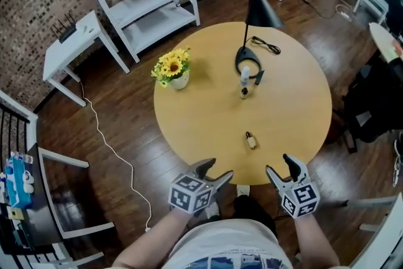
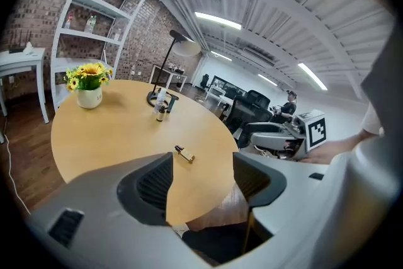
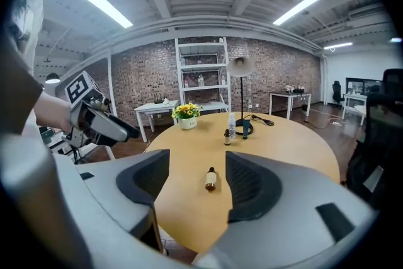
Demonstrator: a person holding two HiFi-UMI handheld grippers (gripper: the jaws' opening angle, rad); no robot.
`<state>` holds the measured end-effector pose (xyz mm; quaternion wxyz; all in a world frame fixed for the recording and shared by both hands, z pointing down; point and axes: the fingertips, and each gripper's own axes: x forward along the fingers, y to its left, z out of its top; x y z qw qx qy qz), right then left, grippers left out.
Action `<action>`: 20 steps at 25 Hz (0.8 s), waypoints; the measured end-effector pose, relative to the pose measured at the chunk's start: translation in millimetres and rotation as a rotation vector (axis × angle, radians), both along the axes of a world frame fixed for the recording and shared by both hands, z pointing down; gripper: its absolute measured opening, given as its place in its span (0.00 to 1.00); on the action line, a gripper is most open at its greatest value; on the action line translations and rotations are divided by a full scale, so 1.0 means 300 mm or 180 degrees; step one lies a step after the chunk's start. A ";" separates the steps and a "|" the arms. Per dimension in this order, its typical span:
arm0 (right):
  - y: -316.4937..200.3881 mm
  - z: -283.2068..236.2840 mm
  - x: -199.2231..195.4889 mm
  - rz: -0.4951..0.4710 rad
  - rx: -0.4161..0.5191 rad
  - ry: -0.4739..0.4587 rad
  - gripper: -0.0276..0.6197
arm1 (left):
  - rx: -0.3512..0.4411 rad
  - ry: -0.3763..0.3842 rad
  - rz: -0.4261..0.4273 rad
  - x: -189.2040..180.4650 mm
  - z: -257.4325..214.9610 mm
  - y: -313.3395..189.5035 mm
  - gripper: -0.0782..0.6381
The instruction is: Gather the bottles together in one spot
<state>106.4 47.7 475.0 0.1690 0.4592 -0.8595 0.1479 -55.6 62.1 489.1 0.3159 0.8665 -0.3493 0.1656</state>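
Beside the lamp base [image 1: 247,61], a white bottle [image 1: 244,75] and a small brown bottle [image 1: 243,93] stand together, so gathering looks partly done. Well away from that lamp base, an amber bottle [image 1: 250,140] lies alone on its side, a little ahead of the left gripper [image 1: 216,170] and right gripper [image 1: 281,165], both wide-jawed and empty.

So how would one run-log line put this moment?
left gripper: open, empty | right gripper: open, empty | lying bottle: apart from white bottle | white bottle: upright by lamp
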 end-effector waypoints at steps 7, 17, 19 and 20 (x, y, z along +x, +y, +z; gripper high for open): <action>0.182 -0.052 0.013 0.0244 -0.0021 0.0111 0.51 | 0.0055 -0.0013 0.0131 -0.040 -0.017 0.106 0.53; 0.307 -0.068 -0.031 0.0368 -0.0042 0.0159 0.51 | 0.0084 -0.0045 0.0268 -0.054 -0.041 0.213 0.55; 0.314 -0.066 -0.036 0.0384 -0.0071 0.0154 0.51 | 0.0075 -0.0066 0.0260 -0.061 -0.038 0.223 0.55; 0.315 -0.067 -0.039 0.0384 -0.0081 0.0160 0.51 | 0.0078 -0.0078 0.0258 -0.063 -0.038 0.225 0.55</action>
